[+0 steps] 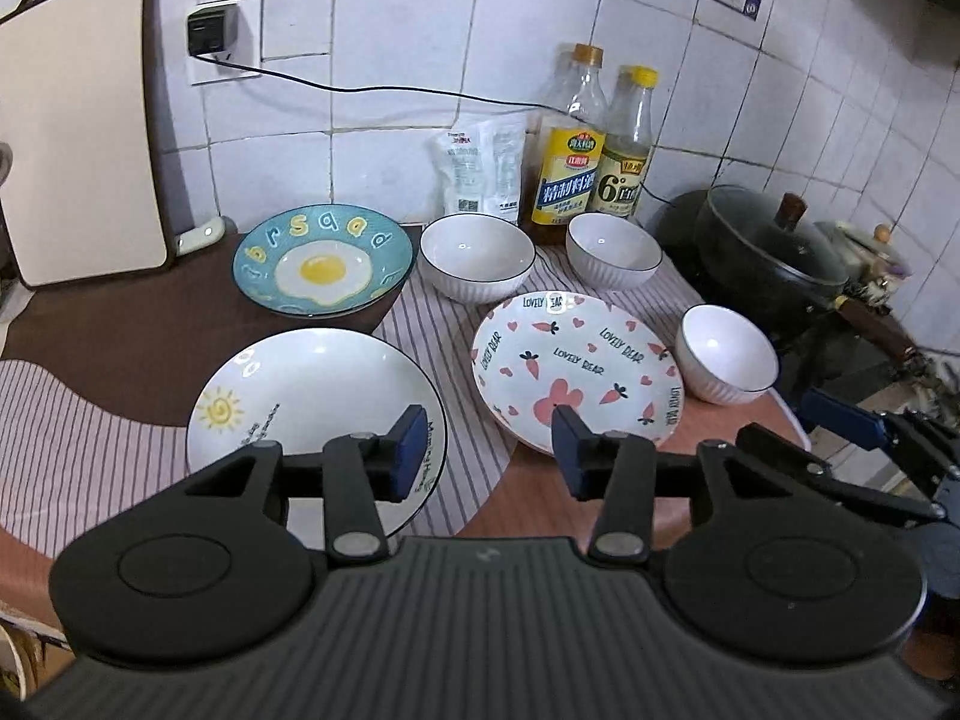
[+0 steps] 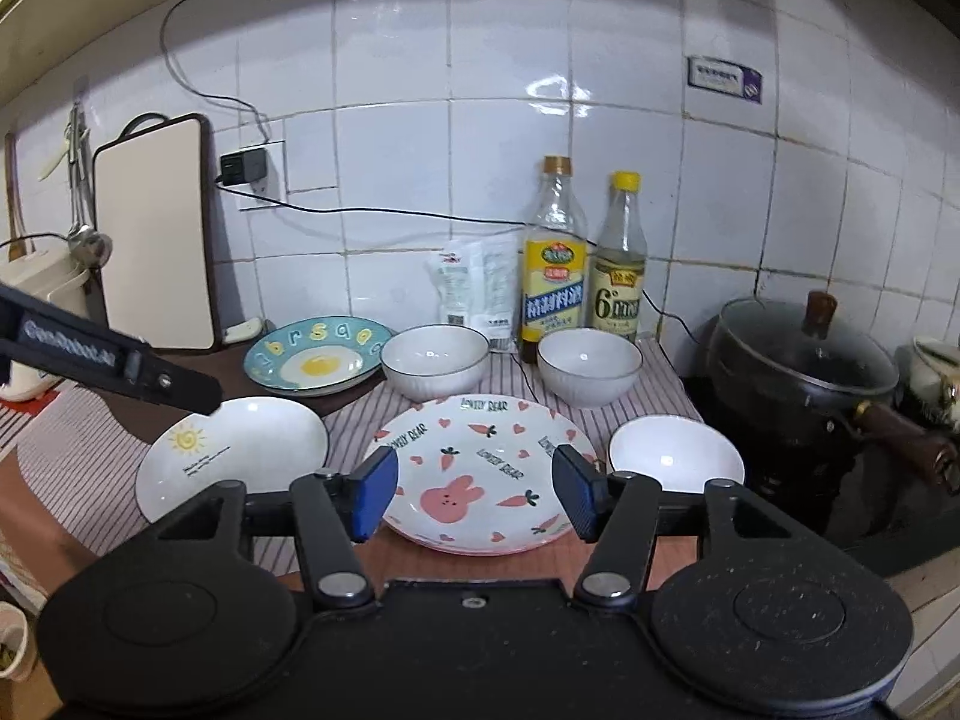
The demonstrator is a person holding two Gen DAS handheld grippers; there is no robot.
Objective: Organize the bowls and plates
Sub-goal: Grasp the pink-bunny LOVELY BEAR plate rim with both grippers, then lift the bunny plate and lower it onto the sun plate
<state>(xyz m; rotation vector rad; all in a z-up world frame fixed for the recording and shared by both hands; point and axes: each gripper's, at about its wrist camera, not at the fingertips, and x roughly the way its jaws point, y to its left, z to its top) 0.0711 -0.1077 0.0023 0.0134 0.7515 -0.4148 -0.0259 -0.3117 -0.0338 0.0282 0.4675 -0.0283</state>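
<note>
While both grippers hang above the front edge of the counter [image 2: 540,558], neither holds anything. The left gripper [image 1: 483,450] has its jaws partly apart, with only striped cloth [image 1: 447,354] and air visible between the blue pads. The right gripper [image 2: 474,489] stands somewhat wider, its jaws framing the pink rabbit plate [image 2: 480,474] from above without touching it.

Six pieces of tableware lie on the counter, none stacked. The blue egg plate [image 1: 324,267] sits toward the back left, on a brown mat [image 1: 138,336]. The white sun plate [image 1: 312,396] lies in front of it, near the front left edge. The pink rabbit plate lies at the front centre, partly on the striped cloth and partly on bare counter. Two white bowls stand in the back row: the left bowl [image 1: 477,264] just beside the egg plate, the right bowl [image 1: 612,252] beside it, close to the bottles. A third white bowl [image 1: 726,354] stands at the right edge, just beside the rabbit plate.

Against the tiled wall stand two bottles [image 1: 594,144] and a clear packet [image 1: 480,171]. A cutting board [image 1: 78,126] leans at the back left corner. A lidded black pot [image 2: 798,348] sits right of the counter.
</note>
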